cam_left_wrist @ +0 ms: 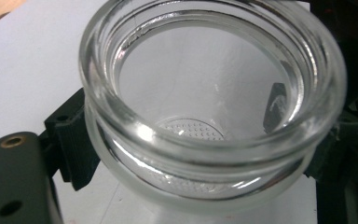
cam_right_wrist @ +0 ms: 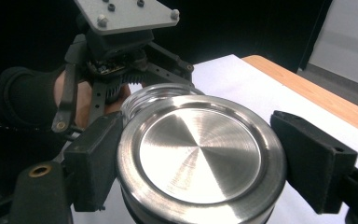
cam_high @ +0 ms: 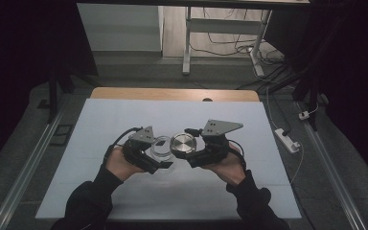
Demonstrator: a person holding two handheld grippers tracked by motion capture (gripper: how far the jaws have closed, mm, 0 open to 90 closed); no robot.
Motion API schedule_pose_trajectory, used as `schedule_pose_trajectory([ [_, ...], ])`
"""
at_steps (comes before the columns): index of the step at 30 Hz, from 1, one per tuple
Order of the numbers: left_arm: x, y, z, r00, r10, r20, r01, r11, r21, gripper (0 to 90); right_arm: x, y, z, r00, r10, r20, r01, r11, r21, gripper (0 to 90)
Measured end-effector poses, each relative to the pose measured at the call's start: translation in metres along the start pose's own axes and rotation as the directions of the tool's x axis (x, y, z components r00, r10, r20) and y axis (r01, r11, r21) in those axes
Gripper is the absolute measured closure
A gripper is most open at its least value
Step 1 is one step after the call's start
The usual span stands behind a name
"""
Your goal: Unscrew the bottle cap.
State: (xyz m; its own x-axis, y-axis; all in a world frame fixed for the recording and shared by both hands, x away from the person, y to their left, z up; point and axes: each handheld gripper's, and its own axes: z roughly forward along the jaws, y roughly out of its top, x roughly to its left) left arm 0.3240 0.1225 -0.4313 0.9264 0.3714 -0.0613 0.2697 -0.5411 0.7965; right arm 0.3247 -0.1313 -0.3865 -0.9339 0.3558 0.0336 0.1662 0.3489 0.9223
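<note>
Holding a clear glass jar (cam_high: 161, 146) by its neck, the left gripper (cam_high: 146, 152) has its fingers (cam_left_wrist: 77, 140) closed against opposite sides of the threaded rim, one dark pad at each side in the left gripper view. The jar is open and looks empty; its mouth tilts toward the gripper's camera, and the white tabletop (cam_high: 124, 115) shows through the glass. Whether the jar rests on that surface or is raised off it cannot be told.

The right gripper (cam_high: 202, 149) holds a round brushed-metal lid (cam_high: 183, 143). Its fingers (cam_right_wrist: 95, 156) are closed on the lid's edge from two opposite sides, leaving the flat top face exposed in the right gripper view.

In the high view, lid and jar sit just beside each other near the middle of the tabletop, between the two hands. The right gripper view shows the jar's rim directly behind the lid.

Judgement: gripping the jar at the neck steadies it and leaves the mouth accessible. Edge-gripping the lid keeps it level for turning. The arrangement suits either fitting or removing the lid; which one cannot be determined.
</note>
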Motion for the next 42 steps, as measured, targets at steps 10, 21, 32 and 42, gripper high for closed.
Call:
schedule_pose_trajectory([
  [10, 0.007, -0.004, -0.005, 0.9989, -0.034, -0.034, 0.033, 0.9994, -0.012, 15.1, 0.003, -0.003, -0.011, 0.9998, 0.004, 0.020, -0.004, 1.000, 0.002, 19.4],
  [21, 0.009, -0.005, -0.009, 0.9973, -0.044, -0.059, 0.043, 0.9989, -0.020, 15.1, 0.000, -0.017, -0.019, 0.9989, 0.035, 0.032, -0.035, 0.999, 0.008, 19.4],
  [32, 0.010, -0.004, -0.012, 0.9956, -0.055, -0.076, 0.053, 0.9980, -0.035, 15.2, 0.010, -0.028, -0.021, 0.9993, 0.031, 0.023, -0.031, 0.999, 0.023, 19.5],
  [42, 0.011, -0.003, -0.016, 0.9934, -0.062, -0.096, 0.057, 0.9971, -0.051, 15.2, 0.018, -0.038, -0.019, 0.9995, 0.029, 0.011, -0.029, 0.999, 0.040, 19.5],
])
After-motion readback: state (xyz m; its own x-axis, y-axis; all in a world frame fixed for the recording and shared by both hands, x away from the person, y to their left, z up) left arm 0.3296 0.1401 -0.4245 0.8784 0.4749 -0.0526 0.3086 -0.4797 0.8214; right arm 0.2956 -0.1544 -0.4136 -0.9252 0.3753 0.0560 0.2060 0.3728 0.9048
